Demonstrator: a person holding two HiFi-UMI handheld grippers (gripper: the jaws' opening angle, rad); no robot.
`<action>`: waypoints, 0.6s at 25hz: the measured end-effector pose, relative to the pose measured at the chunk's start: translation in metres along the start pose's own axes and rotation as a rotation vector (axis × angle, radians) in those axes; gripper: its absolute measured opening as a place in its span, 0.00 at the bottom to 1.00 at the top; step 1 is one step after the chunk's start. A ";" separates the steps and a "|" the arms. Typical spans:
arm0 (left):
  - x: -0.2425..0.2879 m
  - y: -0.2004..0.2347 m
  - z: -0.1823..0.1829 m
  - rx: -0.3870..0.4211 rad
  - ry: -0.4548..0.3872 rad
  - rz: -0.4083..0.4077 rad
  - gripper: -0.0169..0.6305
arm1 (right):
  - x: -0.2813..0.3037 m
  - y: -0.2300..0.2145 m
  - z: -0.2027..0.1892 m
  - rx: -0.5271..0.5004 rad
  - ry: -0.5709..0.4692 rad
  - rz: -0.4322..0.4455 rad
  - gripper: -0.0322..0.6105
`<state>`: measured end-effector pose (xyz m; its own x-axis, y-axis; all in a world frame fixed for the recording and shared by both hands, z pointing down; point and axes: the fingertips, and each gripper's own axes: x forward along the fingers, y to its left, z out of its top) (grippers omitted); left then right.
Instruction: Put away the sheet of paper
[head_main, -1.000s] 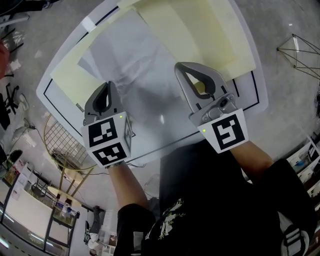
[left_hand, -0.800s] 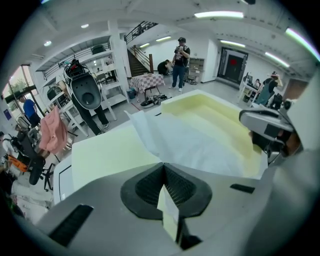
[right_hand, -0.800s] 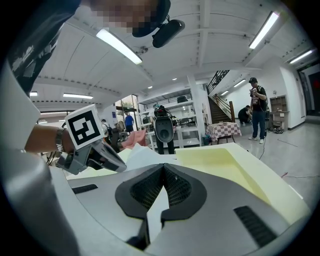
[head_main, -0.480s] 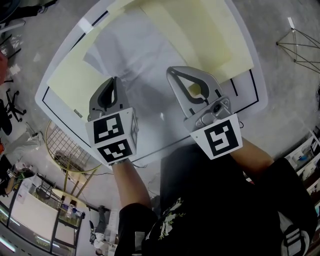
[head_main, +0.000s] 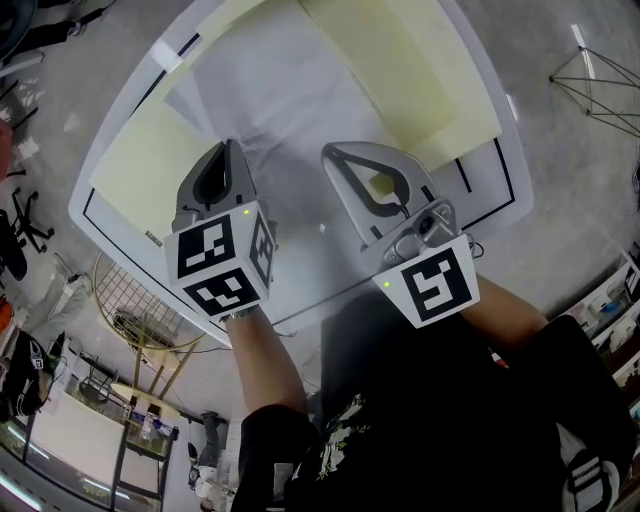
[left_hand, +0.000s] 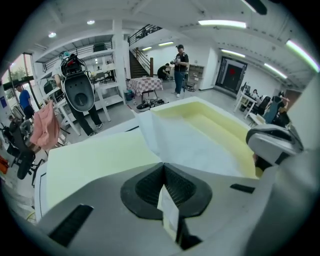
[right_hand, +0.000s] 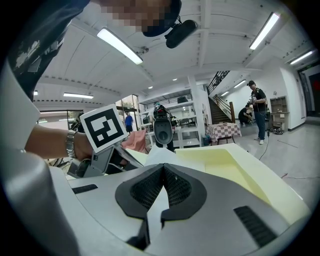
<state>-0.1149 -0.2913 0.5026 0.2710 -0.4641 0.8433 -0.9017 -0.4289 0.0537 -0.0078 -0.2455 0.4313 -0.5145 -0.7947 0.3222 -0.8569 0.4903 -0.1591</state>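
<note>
A thin white sheet of paper (head_main: 290, 90) lies across an open pale yellow folder (head_main: 420, 70) on the white table (head_main: 330, 270). My left gripper (head_main: 228, 150) is shut on the sheet's near left edge. In the left gripper view a strip of the paper (left_hand: 167, 212) runs between the closed jaws (left_hand: 163, 165), and the rest of the sheet (left_hand: 190, 145) spreads ahead. My right gripper (head_main: 335, 155) is shut on the near right edge. In the right gripper view the paper (right_hand: 159, 156) passes between its jaws (right_hand: 163, 167). The folder's left half (head_main: 150, 165) shows beside the left gripper.
A black line (head_main: 505, 175) borders the tabletop. A wire basket (head_main: 130, 300) stands below the table's near left edge. A wire frame (head_main: 600, 80) sits on the floor at the far right. People (left_hand: 180, 70) stand far off.
My left gripper has moved toward the right gripper with the sheet's edge in it, so the gap between the two has narrowed. The right gripper has kept still.
</note>
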 end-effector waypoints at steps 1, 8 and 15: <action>0.002 -0.003 0.000 -0.005 0.000 -0.009 0.03 | 0.000 0.000 0.000 0.000 -0.001 0.001 0.04; 0.014 -0.019 0.007 -0.091 -0.005 -0.093 0.03 | -0.001 -0.001 0.003 -0.015 -0.007 0.003 0.04; 0.027 -0.040 0.011 -0.123 -0.012 -0.182 0.03 | -0.001 -0.001 0.003 -0.009 -0.013 0.004 0.04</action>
<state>-0.0675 -0.2952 0.5172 0.4361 -0.3970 0.8076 -0.8718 -0.4090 0.2697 -0.0062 -0.2464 0.4284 -0.5183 -0.7974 0.3089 -0.8546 0.4967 -0.1516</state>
